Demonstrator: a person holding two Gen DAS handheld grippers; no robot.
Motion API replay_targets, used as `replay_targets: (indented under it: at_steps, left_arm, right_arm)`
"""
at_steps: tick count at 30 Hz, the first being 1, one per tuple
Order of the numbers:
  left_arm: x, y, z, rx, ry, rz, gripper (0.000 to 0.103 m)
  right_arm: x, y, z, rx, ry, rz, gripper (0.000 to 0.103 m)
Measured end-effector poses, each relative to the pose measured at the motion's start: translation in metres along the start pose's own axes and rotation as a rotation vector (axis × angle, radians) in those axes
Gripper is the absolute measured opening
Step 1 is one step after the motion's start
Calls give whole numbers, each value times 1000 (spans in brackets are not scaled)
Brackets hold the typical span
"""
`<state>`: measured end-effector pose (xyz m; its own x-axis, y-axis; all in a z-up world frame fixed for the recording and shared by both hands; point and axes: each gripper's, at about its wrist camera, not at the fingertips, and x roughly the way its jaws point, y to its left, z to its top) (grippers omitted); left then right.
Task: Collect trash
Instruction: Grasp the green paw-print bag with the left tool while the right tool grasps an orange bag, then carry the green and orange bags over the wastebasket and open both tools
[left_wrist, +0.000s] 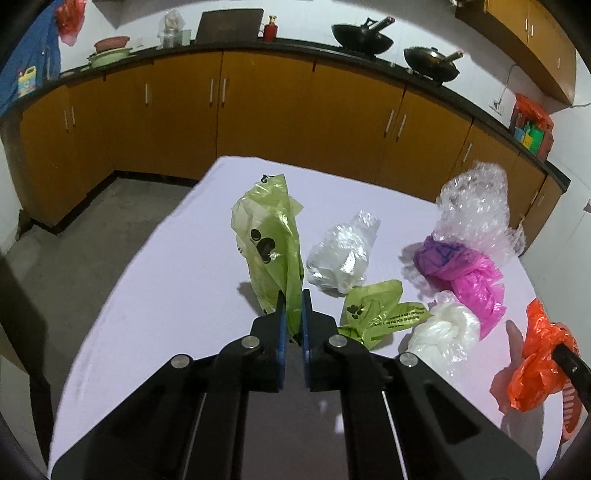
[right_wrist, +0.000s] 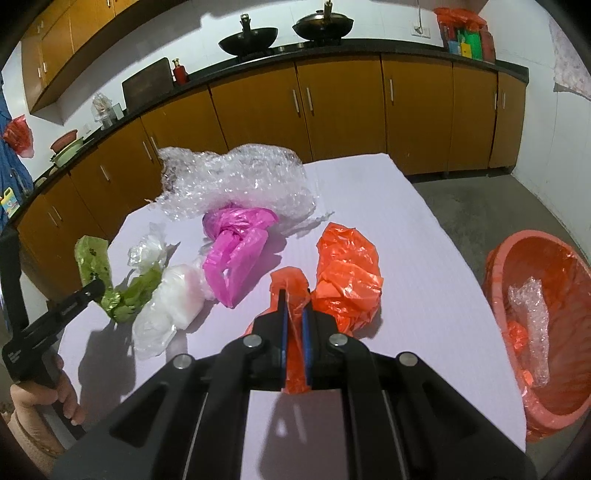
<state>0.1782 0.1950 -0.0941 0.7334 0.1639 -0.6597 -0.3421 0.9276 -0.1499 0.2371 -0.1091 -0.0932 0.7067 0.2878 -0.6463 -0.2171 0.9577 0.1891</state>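
Both tongs clamped on bags over the desk

Left tongs pinch the upright green bag (dark paw print, writing unreadable); right tongs grip an orange bag.

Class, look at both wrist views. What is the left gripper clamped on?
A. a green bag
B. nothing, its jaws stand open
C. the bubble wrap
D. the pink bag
A: in the left wrist view the left gripper is shut on a green bag that stands up between its blue pads, while the pink bag and the bubble wrap lie apart on the table.
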Motion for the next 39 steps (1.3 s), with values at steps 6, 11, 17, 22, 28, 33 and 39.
replay_targets:
  at_steps: [6,11,17,22,28,33,39]
  left_arm:
    - [-22,0,6,20,-48,-1,6]
    - [-42,-7,14,39,-90,-15,6]
    - [-66,-27,19,69,-130,-51,6]
    - [-82,-50,20,101,-146,-95,6]
    - [-96,-76,18,131,-156,-157,6]
    - [-105,-98,14,169,-162,-200,6]
    - [-114,-134,6,228,-165,-266,6]
  right_arm:
    - [-18,0,1,-7,-25,2,8]
    - [-35,-1,4,-10,-55,0,8]
    - [-57,-11,8,-2,-91,-12,8]
    - [-73,-23,8,7,-115,-29,8]
    - [-91,-40,11,24,-145,-56,8]
    - [-103,-56,13,38,-167,-80,8]
    - [-117,-81,11,67,-185,-120,8]
